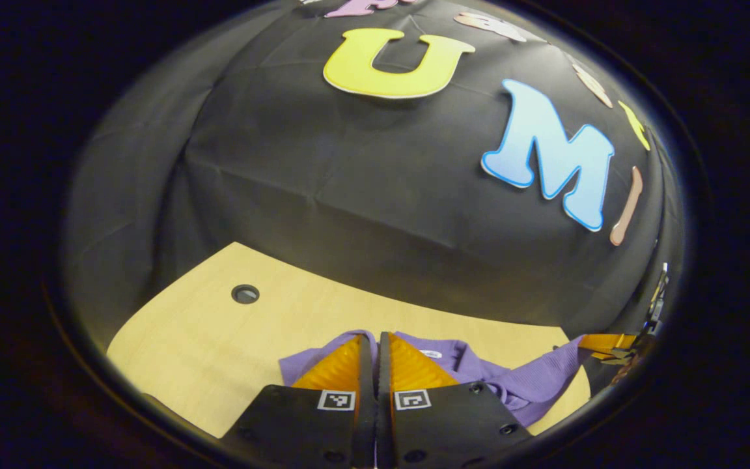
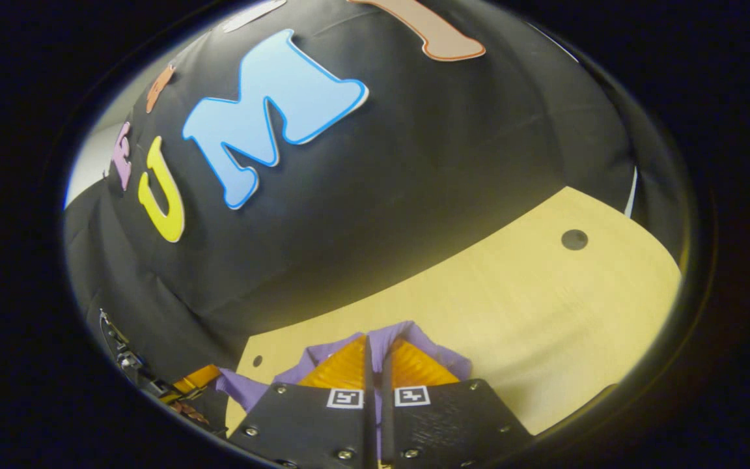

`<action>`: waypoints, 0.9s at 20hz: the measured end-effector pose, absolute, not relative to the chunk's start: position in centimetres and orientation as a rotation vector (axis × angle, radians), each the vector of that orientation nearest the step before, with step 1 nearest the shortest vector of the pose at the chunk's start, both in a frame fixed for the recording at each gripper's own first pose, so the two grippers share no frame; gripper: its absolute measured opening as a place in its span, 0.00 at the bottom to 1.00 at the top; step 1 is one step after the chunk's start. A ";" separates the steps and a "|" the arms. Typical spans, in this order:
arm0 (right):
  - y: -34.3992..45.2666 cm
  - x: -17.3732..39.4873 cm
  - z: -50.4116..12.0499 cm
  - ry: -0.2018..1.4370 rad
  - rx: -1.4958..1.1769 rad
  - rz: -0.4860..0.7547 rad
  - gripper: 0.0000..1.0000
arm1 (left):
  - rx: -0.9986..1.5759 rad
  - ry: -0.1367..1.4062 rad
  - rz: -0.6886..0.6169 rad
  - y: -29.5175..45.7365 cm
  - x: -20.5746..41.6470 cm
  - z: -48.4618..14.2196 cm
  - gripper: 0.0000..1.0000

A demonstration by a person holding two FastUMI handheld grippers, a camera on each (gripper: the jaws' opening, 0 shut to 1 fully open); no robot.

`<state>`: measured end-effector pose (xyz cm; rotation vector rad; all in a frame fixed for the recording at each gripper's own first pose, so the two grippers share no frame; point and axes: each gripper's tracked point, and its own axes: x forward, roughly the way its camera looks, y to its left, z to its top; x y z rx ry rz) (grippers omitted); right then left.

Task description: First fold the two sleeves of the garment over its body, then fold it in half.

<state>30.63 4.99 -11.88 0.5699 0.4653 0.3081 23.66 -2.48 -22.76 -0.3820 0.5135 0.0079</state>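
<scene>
On the pale wooden desk (image 1: pixel 219 339) lies the purple ribbed-knit garment (image 1: pixel 518 384), bunched near the desk's front edge, and the left tongs (image 1: pixel 375 345) are pinched tight on a fold of its cloth, the fingers pressed together with purple fabric showing on both sides of them. In the right gripper view the right tongs (image 2: pixel 375 348) are likewise clamped on a raised peak of the same garment (image 2: pixel 414 339), cloth standing up between and around the fingertips. Each view shows the other tongs far off at its edge (image 1: pixel 609 345) (image 2: pixel 186 384), holding a stretched part of the garment above the desk (image 2: pixel 544 312).
</scene>
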 end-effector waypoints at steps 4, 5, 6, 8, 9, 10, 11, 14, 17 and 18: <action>5.2 34.0 -15.2 0.485 0.495 0.272 0.03 | -0.315 0.547 0.060 -1.4 25.2 -26.7 0.07; 5.4 34.5 -15.8 0.489 0.482 0.268 0.03 | -0.305 0.554 0.073 -1.1 25.5 -27.4 0.07; 5.5 35.1 -16.2 0.490 0.474 0.261 0.03 | -0.302 0.560 0.087 -0.9 25.7 -28.1 0.07; 5.8 35.6 -17.2 0.498 0.457 0.250 0.03 | -0.291 0.566 0.103 -0.8 26.1 -29.1 0.07; 5.8 35.9 -17.6 0.502 0.449 0.243 0.03 | -0.282 0.569 0.109 -0.8 26.3 -29.6 0.08; 5.9 36.3 -18.1 0.508 0.439 0.238 0.03 | -0.269 0.572 0.112 -0.8 26.5 -30.0 0.08; 5.8 36.7 -18.6 0.512 0.422 0.229 0.03 | -0.251 0.571 0.120 -0.7 26.7 -30.3 0.08; 5.8 36.2 -19.3 0.520 0.353 0.217 0.05 | -0.214 0.572 0.110 -0.9 26.9 -30.4 0.11; 5.8 35.2 -18.3 0.509 0.294 0.214 0.14 | -0.200 0.582 0.093 -1.2 26.8 -30.1 0.22; 5.7 34.9 -17.6 0.497 0.269 0.208 0.24 | -0.201 0.586 0.091 -1.3 26.7 -29.9 0.32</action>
